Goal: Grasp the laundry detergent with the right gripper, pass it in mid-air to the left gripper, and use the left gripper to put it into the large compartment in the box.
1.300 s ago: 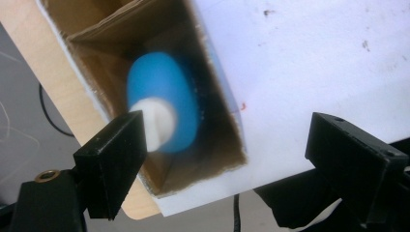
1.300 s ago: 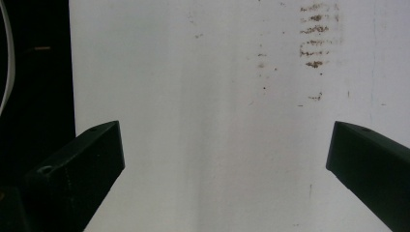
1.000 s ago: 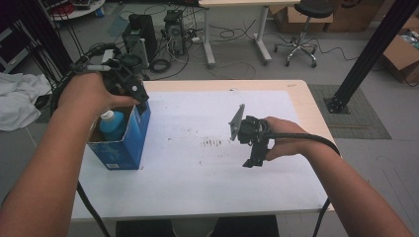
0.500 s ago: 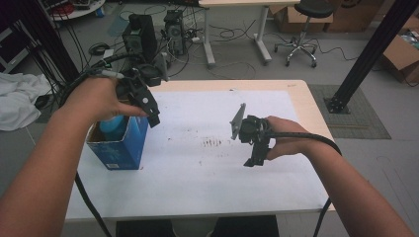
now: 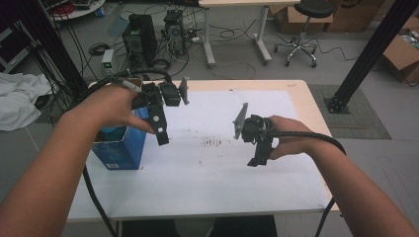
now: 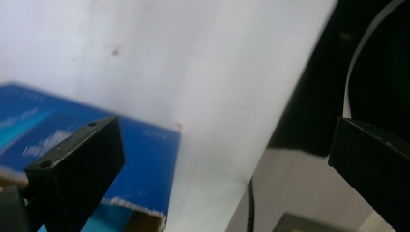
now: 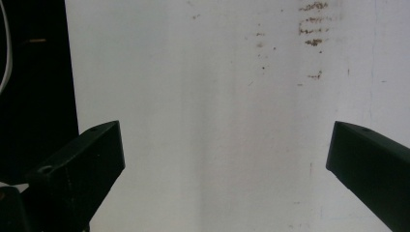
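An open-topped blue carton (image 5: 121,150) stands at the left of the white table (image 5: 207,182), with something teal just visible inside it. My left gripper (image 5: 161,136) hangs to the right of the carton, above the tabletop. Its jaws have just been opening, and in the left gripper view it (image 6: 225,123) is wide open and empty, with the carton (image 6: 145,159) at lower left. My right gripper (image 5: 257,159) is held over the right middle of the table, pointing down. In its own view the right gripper (image 7: 225,126) is open with nothing between the jaws.
Brown scuff marks (image 5: 212,143) dot the table's middle. Behind the table stand computer towers (image 5: 141,37) with cables on the floor, and a stool (image 5: 306,29). A black post (image 5: 365,54) rises at the right. A white cloth (image 5: 17,106) lies at far left.
My left gripper has moved right, from over the carton's opening to beside it above the table, and its jaws have spread. The right gripper has stayed put.
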`<state>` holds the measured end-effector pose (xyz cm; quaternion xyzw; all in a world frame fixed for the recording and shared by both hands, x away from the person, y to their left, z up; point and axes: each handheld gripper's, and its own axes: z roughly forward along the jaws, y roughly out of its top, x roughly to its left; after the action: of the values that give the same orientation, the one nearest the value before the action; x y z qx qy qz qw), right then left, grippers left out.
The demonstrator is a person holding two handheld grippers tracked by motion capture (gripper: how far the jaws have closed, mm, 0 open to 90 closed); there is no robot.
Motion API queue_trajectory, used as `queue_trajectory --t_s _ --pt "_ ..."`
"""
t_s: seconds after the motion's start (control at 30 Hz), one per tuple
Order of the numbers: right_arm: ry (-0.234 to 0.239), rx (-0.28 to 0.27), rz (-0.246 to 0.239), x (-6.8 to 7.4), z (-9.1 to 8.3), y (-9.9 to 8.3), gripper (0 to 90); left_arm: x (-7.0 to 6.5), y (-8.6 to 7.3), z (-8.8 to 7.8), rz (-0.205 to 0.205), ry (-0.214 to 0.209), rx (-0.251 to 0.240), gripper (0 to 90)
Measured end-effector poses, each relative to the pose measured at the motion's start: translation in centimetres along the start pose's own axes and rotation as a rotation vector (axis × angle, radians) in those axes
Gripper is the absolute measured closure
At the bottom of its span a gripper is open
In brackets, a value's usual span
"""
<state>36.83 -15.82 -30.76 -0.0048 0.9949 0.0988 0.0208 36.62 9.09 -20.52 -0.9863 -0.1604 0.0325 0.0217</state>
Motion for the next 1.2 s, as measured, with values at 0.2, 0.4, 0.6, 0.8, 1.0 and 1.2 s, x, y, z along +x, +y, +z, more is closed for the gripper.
queue_trajectory --t_s 0.2,0.4,0.6,0.8,1.0,1.2 --pt "-0.003 0.014 0.004 -0.2 0.0 -0.2 0.0 -1.2 1.4 1.7 0.137 0.009 0.041 0.1" --pt "-0.004 0.020 -0.001 -0.6 -0.3 -0.1 0.0 -1.3 2.1 2.5 0.191 0.012 0.058 0.1" --pt "-0.005 0.022 0.002 -0.9 -0.4 -0.2 0.0 -1.0 2.4 2.7 0.187 0.022 0.062 0.1" --pt "-0.006 0.025 0.001 -0.9 -0.4 -0.3 0.0 -1.0 2.6 2.6 0.188 0.029 0.052 0.1" --pt "-0.006 0.025 0.004 -0.8 -0.4 -0.4 0.0 -1.1 2.8 2.3 0.189 0.036 0.038 0.1" --pt "-0.008 0.025 0.004 -0.9 -0.5 -0.4 0.0 -1.0 2.7 2.2 0.187 0.037 0.028 0.1"
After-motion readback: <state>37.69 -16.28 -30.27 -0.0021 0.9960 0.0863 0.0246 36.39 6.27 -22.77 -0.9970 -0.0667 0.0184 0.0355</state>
